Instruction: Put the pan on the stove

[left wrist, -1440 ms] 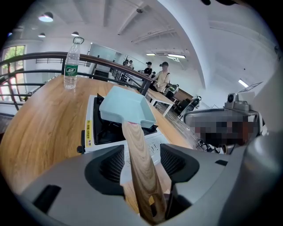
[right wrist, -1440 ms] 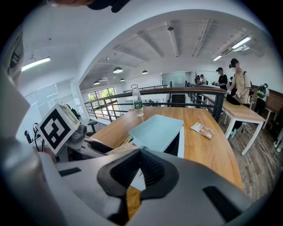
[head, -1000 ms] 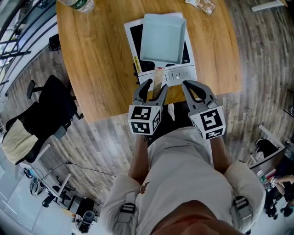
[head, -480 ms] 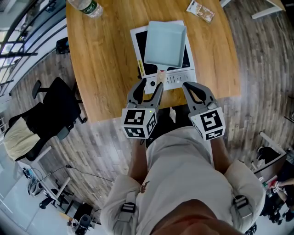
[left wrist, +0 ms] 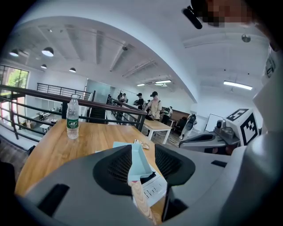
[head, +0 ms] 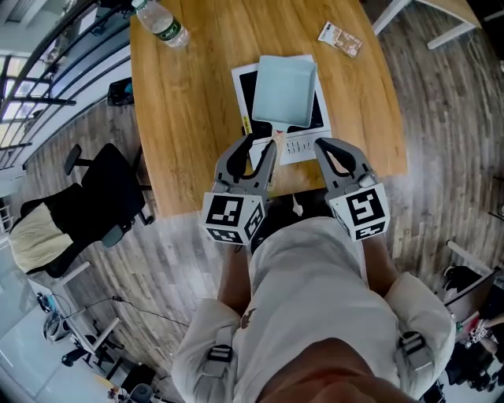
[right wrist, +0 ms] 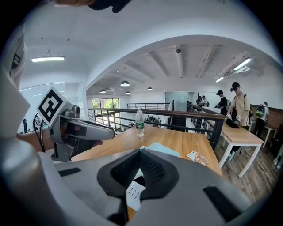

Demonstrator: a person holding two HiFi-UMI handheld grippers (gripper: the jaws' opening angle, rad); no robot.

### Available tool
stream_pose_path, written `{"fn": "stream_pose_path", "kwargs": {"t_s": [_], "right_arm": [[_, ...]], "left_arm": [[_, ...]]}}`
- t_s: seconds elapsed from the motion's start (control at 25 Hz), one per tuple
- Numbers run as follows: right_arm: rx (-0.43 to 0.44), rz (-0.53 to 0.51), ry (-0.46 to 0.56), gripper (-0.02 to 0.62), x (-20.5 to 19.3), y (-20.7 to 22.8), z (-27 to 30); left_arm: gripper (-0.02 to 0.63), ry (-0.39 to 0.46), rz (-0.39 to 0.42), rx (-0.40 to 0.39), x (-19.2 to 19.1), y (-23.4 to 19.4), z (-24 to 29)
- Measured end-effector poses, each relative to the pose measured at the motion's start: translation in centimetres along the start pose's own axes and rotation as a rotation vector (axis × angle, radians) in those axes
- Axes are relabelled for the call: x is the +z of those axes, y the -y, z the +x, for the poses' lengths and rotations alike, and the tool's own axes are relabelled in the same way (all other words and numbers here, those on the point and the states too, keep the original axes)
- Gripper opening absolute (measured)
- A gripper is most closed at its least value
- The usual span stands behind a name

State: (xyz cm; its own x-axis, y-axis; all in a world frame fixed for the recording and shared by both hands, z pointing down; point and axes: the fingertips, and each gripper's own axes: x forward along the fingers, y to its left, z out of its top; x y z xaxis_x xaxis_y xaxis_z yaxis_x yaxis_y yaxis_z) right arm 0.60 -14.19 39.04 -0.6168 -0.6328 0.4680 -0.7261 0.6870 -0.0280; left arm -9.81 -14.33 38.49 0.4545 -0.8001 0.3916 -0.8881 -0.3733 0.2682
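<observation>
The left tongs (head: 260, 146) are held just off the near edge of the table (head: 189, 118), with the marker cube turned toward the person. Their jaws are spread, though they have just been drawn closer together. The wooden handle (left wrist: 141, 198) of the pan is seen in the gap between them in the left gripper view, but no pad is pressed on it and nothing is pinched. The right tongs (head: 335, 149) are held beside them, at about the same height. Their jaws are spread too, and only the stove's control strip is seen through the gap, farther off.

The pan (head: 285, 88), pale blue and square, is set on the dark top of the stove (head: 303, 143), a flat white unit laid on the table. The handle is pointed back toward the person and reaches over the control strip toward the left tongs. The pan is touched by neither pair of tongs.

A water bottle (head: 163, 22) is stood upright near the far left corner of the table, well apart from the stove. A small printed packet (head: 340, 38) is laid flat near the far right side. A black chair (head: 98, 197) is seen on the plank floor to the left of the table. Several people (left wrist: 154, 103) are seen standing in the background beyond a dark railing.
</observation>
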Motion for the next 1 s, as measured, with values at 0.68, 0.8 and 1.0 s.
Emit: {"fn": "stream_pose_path", "kwargs": {"t_s": [0.68,0.8,1.0], "right_arm": [[0.003,-0.035,0.103,0.020,4.2,-0.5,-3.0],[0.009,-0.041,0.140,0.020,4.5,-0.7,-3.2],[0.015,-0.047,0.151,0.020,4.9,-1.0,-3.1]], "left_arm": [[0.020,0.129,0.060,0.034,3.8,0.9,-3.5],[0.020,0.132,0.078,0.039,3.5,1.1,-3.7],[0.020,0.128,0.094,0.046,3.4,0.9,-3.9]]}}
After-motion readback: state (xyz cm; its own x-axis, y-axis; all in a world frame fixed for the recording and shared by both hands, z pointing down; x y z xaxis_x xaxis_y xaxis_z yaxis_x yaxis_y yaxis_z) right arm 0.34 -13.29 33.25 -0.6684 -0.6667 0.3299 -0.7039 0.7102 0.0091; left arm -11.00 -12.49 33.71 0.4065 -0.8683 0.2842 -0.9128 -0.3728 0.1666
